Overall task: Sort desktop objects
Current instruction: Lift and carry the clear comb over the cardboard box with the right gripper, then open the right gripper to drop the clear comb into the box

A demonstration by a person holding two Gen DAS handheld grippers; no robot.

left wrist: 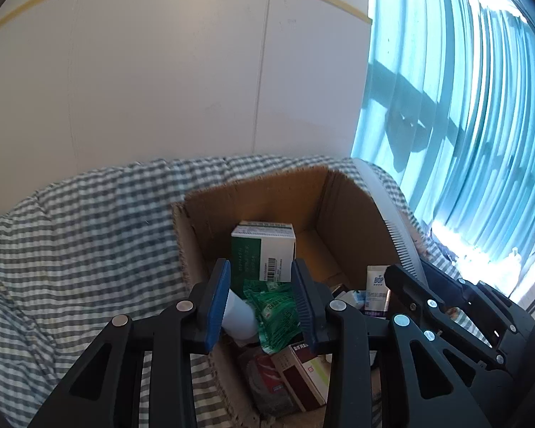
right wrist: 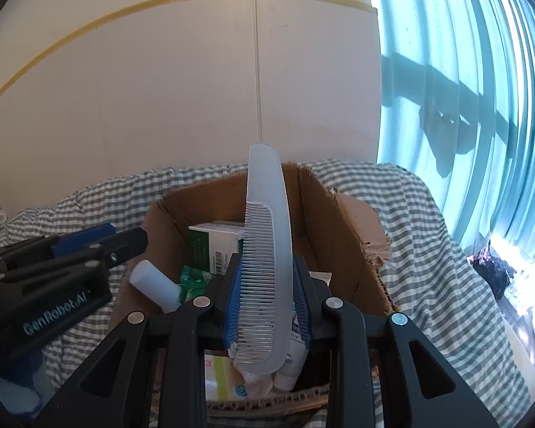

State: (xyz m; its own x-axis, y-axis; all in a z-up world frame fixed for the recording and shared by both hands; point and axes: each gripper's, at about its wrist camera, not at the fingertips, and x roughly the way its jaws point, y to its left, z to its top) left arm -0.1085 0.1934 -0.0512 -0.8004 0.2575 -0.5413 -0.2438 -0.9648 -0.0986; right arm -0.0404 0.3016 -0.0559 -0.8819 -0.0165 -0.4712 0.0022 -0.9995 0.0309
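Observation:
A brown cardboard box (left wrist: 342,214) stands on a checked cloth and holds several items: a green and white carton (left wrist: 264,253), a green packet (left wrist: 278,314), a white tube (left wrist: 237,315) and a red box (left wrist: 303,367). My left gripper (left wrist: 262,303) is open and empty over the box's near left side. My right gripper (right wrist: 267,296) is shut on a translucent white comb (right wrist: 267,235), held upright over the box (right wrist: 339,221). The comb also shows in the left wrist view (left wrist: 392,221). The left gripper appears at the left in the right wrist view (right wrist: 100,242).
The green-and-white checked cloth (left wrist: 71,242) covers the surface around the box. A white wall stands behind. A teal curtain (left wrist: 463,107) hangs at the right. A white BOP tube (left wrist: 376,292) stands in the box's right side.

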